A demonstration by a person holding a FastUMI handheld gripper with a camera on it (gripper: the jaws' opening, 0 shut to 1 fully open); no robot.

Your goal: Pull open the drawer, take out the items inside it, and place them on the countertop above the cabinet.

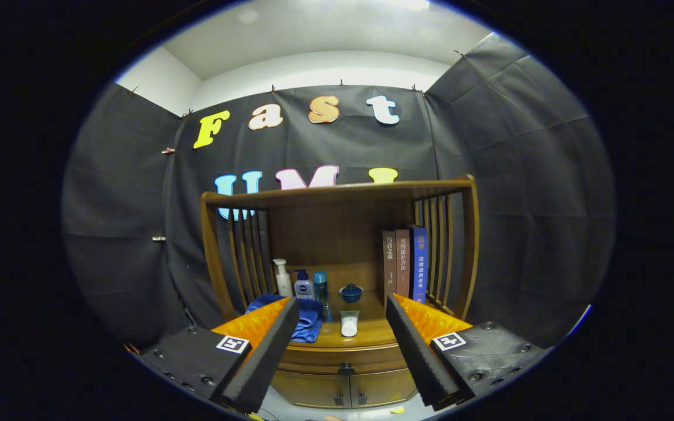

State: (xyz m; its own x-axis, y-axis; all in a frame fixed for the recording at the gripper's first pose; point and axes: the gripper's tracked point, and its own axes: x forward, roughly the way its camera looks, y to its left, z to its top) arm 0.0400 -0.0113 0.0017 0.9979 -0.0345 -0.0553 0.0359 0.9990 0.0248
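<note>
Beyond the fingers, against the booth's black wall, I logged the cabinet (337, 351): wooden, with a slatted hutch above its countertop (366, 334). The drawer (346, 358) sat just under the countertop, shut, its small dark knob (346, 368) between and just ahead of the fingertips. Two lower doors (346, 389) were closed beneath it. I could not see the drawer's contents.

On the countertop, largest first:
- three books (402, 263), upright, at the right slats;
- a blue cloth (308, 318), crumpled, on the left, partly behind the left finger;
- a white pump bottle (282, 277), at the back left;
- a second pump bottle (304, 286), beside it;
- a teal bottle (320, 285), next along;
- a white tube (349, 323), near the front edge;
- a blue lidded bowl (350, 292), behind the tube.

The gripper (343, 348) was held wide apart, holding nothing, clear of the cabinet.
</note>
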